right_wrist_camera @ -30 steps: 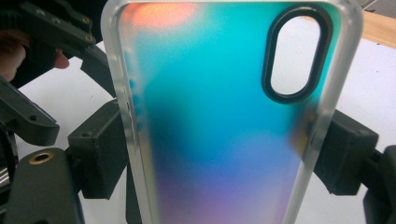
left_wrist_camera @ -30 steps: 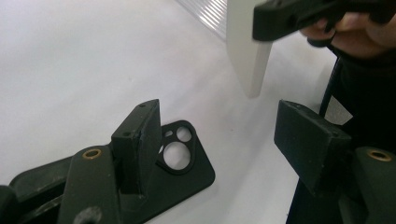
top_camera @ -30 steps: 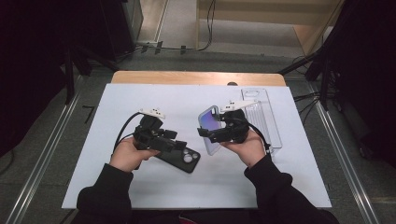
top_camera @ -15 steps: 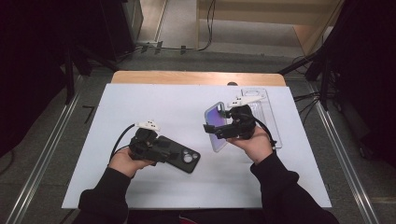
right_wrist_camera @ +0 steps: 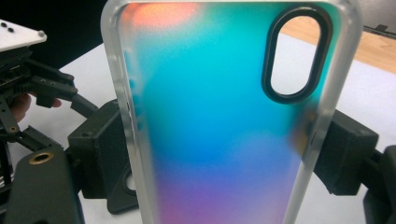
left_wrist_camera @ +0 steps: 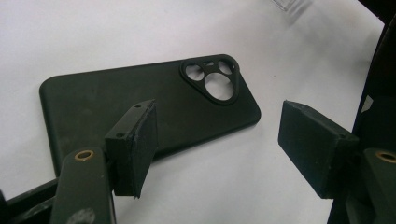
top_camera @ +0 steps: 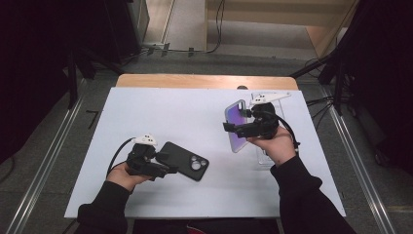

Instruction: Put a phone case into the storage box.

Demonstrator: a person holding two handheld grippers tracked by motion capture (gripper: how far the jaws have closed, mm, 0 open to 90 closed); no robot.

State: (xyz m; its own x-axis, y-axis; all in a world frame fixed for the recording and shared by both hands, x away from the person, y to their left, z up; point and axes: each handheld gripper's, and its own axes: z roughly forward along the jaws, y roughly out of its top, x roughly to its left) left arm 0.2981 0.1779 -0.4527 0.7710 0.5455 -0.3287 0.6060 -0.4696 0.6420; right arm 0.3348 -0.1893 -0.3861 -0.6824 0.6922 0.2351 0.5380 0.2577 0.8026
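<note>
The left gripper looks down on a white table. Its two black jaws rise from the bottom edge and stand well apart, each ending in a thick dark pad. They have just been opening, and only bare table lies in the gap between the pads. A black phone case lies flat on the table beyond the jaws, back side up, with its long side running from the left jaw toward the upper right. The left jaw's pad stands in front of the case's near edge and hides part of it. The case's camera cutout, three round holes in a rounded triangle, sits at its far right end, above the gap. At the top right corner is the edge of a clear plastic thing.
</note>
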